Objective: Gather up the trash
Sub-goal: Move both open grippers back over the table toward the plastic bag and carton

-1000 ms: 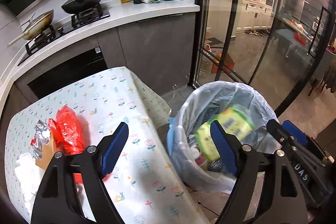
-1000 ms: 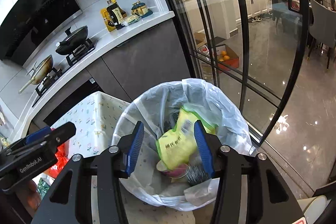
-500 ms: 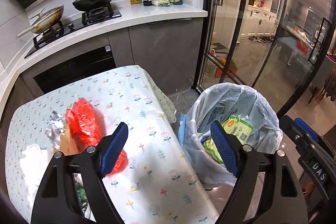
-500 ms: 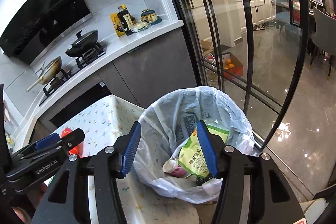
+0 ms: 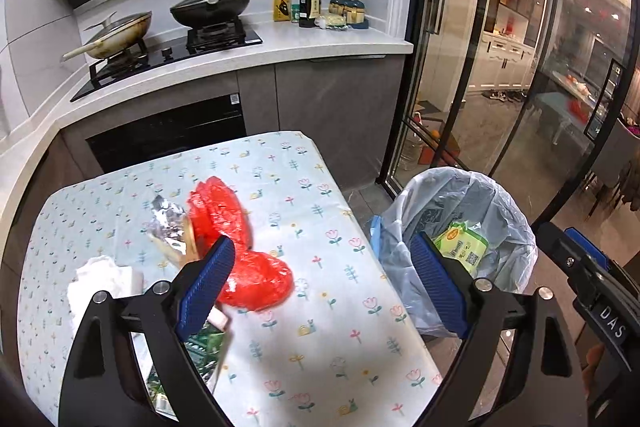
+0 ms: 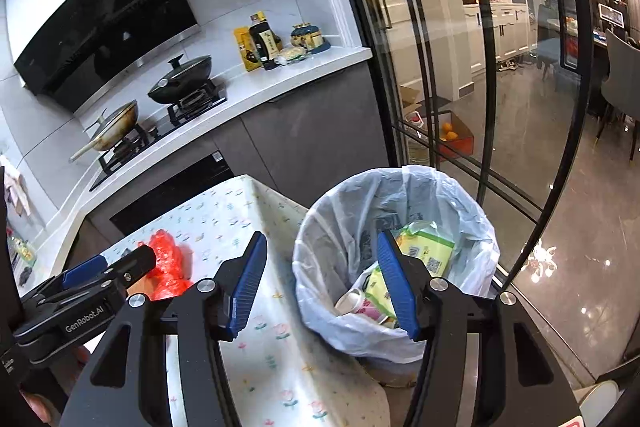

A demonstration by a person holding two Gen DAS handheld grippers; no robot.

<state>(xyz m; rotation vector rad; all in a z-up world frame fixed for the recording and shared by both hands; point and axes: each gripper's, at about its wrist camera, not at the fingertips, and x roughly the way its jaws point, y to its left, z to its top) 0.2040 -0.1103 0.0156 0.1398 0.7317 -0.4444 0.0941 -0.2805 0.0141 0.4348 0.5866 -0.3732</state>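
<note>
The left hand-held gripper (image 5: 320, 275) hangs above the tabletop (image 5: 320, 339), its blue-padded jaws spread wide with nothing between them. The tabletop wears a pale cloth printed with small flowers. On it lies a red plastic bag (image 5: 236, 247), crumpled into two lumps; its long axis runs from the far middle of the tabletop toward the near edge, slanting a little to the right. Just beside it on the left sits a crumpled piece of foil (image 5: 168, 223), touching a brown strip whose nature I cannot tell. Nearer the left finger lies a white tissue wad (image 5: 100, 279), and a green printed wrapper (image 5: 200, 347) shows under that finger.

The right hand-held gripper (image 6: 322, 283) is also wide open and empty, hovering over the gap between the tabletop's edge and the trash bin (image 6: 464, 195). The bin stands on the floor just beside the tabletop's right side, lined with a pale translucent bag. Inside it rests a yellow-green packet (image 6: 428, 251), tilted, its long axis running from the far rim down toward the bin's middle, barcode side up. Below it lies a small cup (image 6: 356, 303) on its side, mouth pointing left.

Behind the tabletop runs a kitchen counter (image 5: 280, 43) with two pans on a hob, and a glass sliding door (image 6: 480, 67) stands to the right.
</note>
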